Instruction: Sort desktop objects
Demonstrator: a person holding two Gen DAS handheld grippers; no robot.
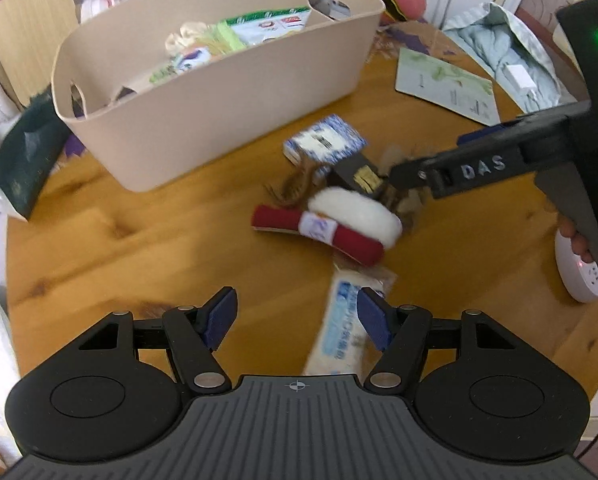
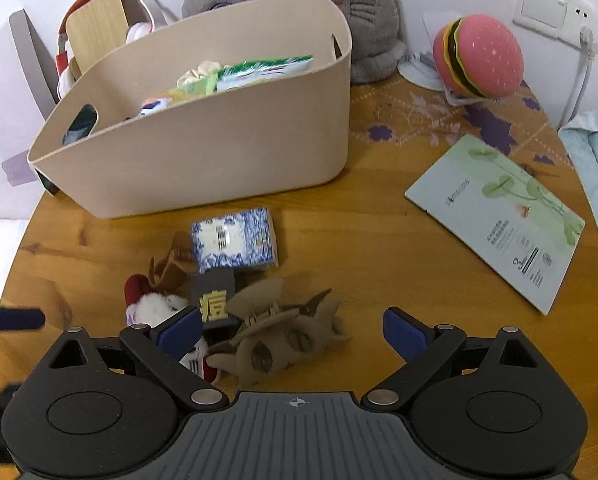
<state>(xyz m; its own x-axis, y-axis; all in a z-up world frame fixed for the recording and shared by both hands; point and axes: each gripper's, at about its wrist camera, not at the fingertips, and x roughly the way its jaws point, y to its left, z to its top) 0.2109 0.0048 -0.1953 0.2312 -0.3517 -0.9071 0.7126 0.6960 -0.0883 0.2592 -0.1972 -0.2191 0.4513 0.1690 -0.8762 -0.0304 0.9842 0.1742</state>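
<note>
A beige storage bin (image 1: 219,120) (image 2: 227,152) stands at the back of the round wooden table (image 1: 119,240) and holds several packets. In front of it lies a pile: a blue-and-white box (image 1: 325,142) (image 2: 235,244), a small black box with a gold label (image 1: 357,174) (image 2: 215,300), a red and white plush roll (image 1: 331,228) (image 2: 151,304), brown felt pieces (image 2: 287,336), and a long white packet (image 1: 347,328). My left gripper (image 1: 295,316) is open and empty over the packet's end. My right gripper (image 2: 293,332) (image 1: 395,178) is open above the brown felt pieces.
A pale green booklet (image 1: 447,84) (image 2: 499,216) lies at the right. A burger toy (image 2: 479,56), a grey plush cat (image 2: 339,4), a dark green pouch (image 1: 23,160), a white round device (image 1: 579,272) and light blue cloth (image 1: 499,48) ring the table.
</note>
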